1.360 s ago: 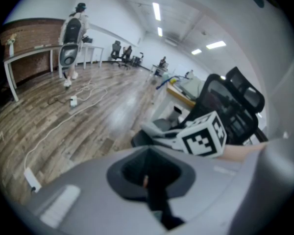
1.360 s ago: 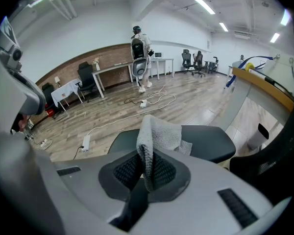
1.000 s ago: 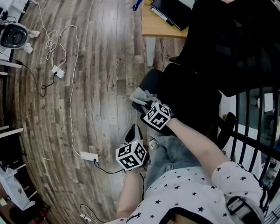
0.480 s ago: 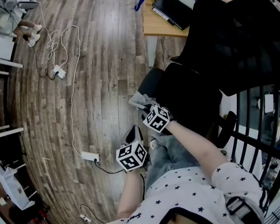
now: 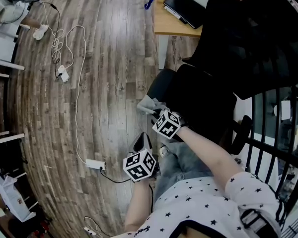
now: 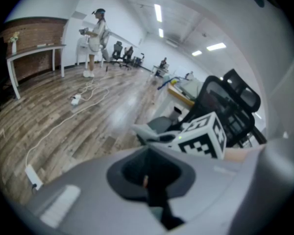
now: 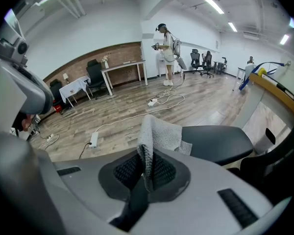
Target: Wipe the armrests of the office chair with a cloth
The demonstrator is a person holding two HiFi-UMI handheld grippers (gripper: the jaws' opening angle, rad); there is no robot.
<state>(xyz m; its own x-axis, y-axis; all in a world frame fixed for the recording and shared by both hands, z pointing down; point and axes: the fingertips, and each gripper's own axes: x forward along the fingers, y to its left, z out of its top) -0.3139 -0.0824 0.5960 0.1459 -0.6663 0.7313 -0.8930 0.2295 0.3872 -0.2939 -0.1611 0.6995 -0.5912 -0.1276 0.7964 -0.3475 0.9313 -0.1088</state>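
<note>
Right gripper (image 7: 146, 173) pinches the grey towelling cloth (image 7: 159, 133) thinly; dragging on the black padded armrest (image 7: 215, 138) could free it. Left gripper (image 6: 148, 182) closed, empty.

The room is lit brightly by ceiling light strips (image 7: 214, 5). A pale sheen is cast on the wooden floor (image 5: 109, 43) in the head view, where the office chair (image 5: 248, 38) is rendered as featureless black. Strong fisheye bending is seen everywhere, with darkened corners in both gripper views. The left gripper view is blurred throughout; in the right, the weave of the cloth (image 7: 157, 133) is resolved crisply.
</note>
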